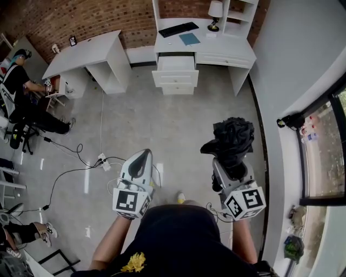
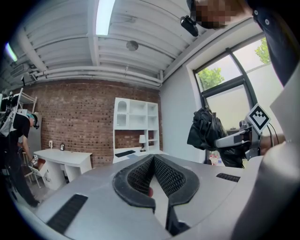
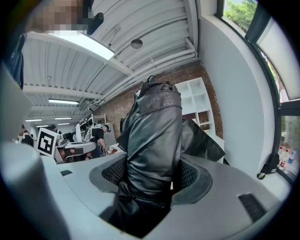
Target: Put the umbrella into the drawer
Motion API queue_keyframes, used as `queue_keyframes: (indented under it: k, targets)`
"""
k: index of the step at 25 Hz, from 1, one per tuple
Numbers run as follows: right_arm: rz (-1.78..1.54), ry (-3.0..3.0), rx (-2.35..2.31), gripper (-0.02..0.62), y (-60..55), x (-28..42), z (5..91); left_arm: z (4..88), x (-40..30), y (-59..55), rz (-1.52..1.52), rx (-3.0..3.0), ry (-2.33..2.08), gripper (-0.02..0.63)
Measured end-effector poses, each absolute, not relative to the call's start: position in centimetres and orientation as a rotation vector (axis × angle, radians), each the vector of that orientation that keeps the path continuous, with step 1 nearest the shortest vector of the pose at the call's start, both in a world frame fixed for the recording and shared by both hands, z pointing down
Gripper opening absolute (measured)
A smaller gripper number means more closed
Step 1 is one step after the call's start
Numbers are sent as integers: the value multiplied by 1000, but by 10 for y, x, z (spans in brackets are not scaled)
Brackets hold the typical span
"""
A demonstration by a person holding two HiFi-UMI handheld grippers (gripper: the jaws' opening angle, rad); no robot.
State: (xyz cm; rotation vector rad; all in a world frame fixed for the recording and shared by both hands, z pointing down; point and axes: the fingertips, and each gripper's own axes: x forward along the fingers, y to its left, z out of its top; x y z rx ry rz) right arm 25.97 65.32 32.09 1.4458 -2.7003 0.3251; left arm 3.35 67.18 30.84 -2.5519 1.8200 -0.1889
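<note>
The person stands on the grey floor (image 1: pixel 162 119) with a gripper in each hand, both held roughly level and pointing toward the far wall. The right gripper (image 1: pixel 231 162) has its jaws clenched around the black umbrella (image 1: pixel 233 136), which is folded into a crumpled bundle. In the right gripper view the dark fabric fills the gap between the two pads and rises well above them. The left gripper (image 1: pixel 143 155) carries nothing; in its own view the jaws are pressed together at the tips with nothing between them. The umbrella is up in the air at the right, just beyond the person's body and well apart from the white desk (image 1: pixel 238 51) at the far wall. Under that tabletop the drawer (image 1: pixel 174 78) is pulled out, its inside showing white. On the tabletop lie a black keyboard (image 1: pixel 178 29) and a blue notebook (image 1: pixel 190 38), with a small lamp (image 1: pixel 215 13) further right. A second white desk (image 1: pixel 86 54) stands to the left, and a seated person (image 1: pixel 24 94) is at the far left edge. Cables (image 1: pixel 70 173) and a power strip (image 1: pixel 102 160) lie on the floor near the left gripper.
</note>
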Motion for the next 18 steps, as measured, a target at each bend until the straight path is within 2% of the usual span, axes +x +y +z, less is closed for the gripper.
queue_keyframes:
  k: [9, 18]
  targets:
    - [401, -2659, 1470, 265, 618, 252, 329, 320, -4, 638, -241, -2526, 1918, 17]
    - [392, -2604, 1528, 265, 537, 241, 324, 314, -14, 529, -181, -2549, 1880, 17]
